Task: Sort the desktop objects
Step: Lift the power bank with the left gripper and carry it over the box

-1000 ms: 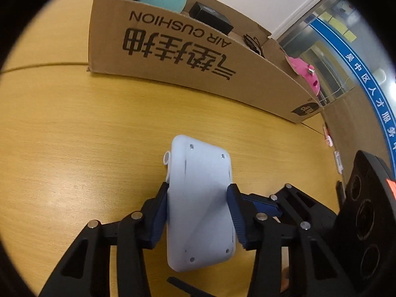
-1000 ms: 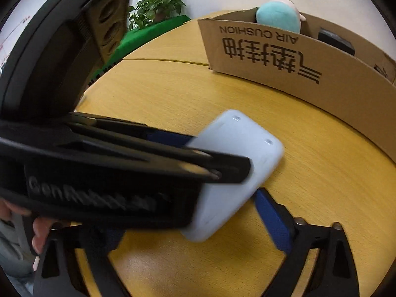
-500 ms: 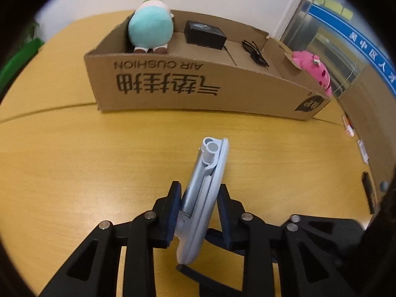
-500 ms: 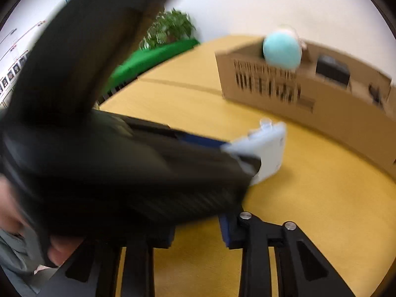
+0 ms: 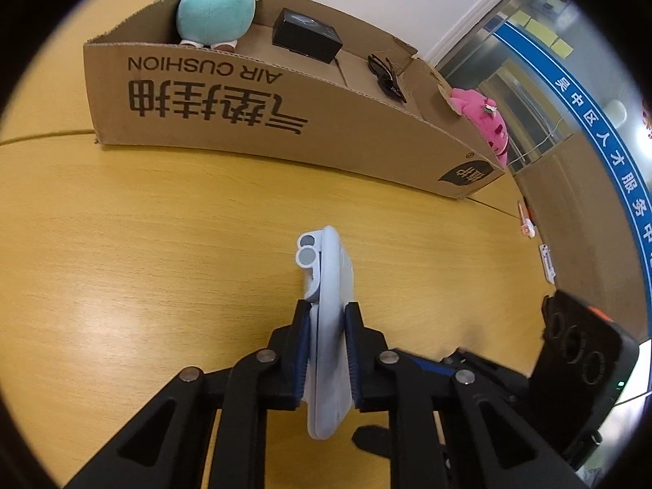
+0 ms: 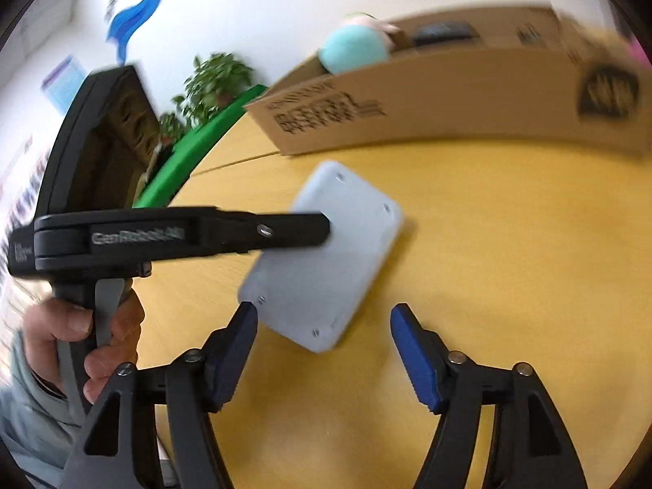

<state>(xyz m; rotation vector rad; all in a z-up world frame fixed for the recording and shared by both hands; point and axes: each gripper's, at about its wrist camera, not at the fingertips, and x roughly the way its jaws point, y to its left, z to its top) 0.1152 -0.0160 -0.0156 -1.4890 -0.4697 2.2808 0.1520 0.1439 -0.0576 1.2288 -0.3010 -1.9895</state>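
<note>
Since a second ago, the pale grey device [image 5: 328, 326] has been turned from flat-on to edge-on between the blue pads of the left gripper [image 5: 328, 350], and the right gripper [image 6: 324, 350] has been drawn back from it.

The device is clamped across its thin sides by the left gripper, whose jaws are nearly together and closing on it; it is held on edge above the yellow wooden table [image 5: 142, 265], with two small round ports seen at its far end. From the right wrist view, the same device [image 6: 322, 252] is seen broadside, tilted, with small screws at its corners, and the left gripper's black finger is laid across its left part. The right gripper's jaws stand wide and are opening; nothing is pressed between its blue pads [image 6: 411, 350], and the device's near corner lies just beyond the gap.

At the far side of the table a long cardboard box [image 5: 285, 122] is set. In it, from left to right, a teal plush toy [image 5: 216, 8], a black case [image 5: 305, 34] and dark glasses [image 5: 385, 77] are seen. A pink plush toy [image 5: 487, 122] is seen at its right end.

A hand [image 6: 81, 338] is wrapped around the left gripper's handle.
</note>
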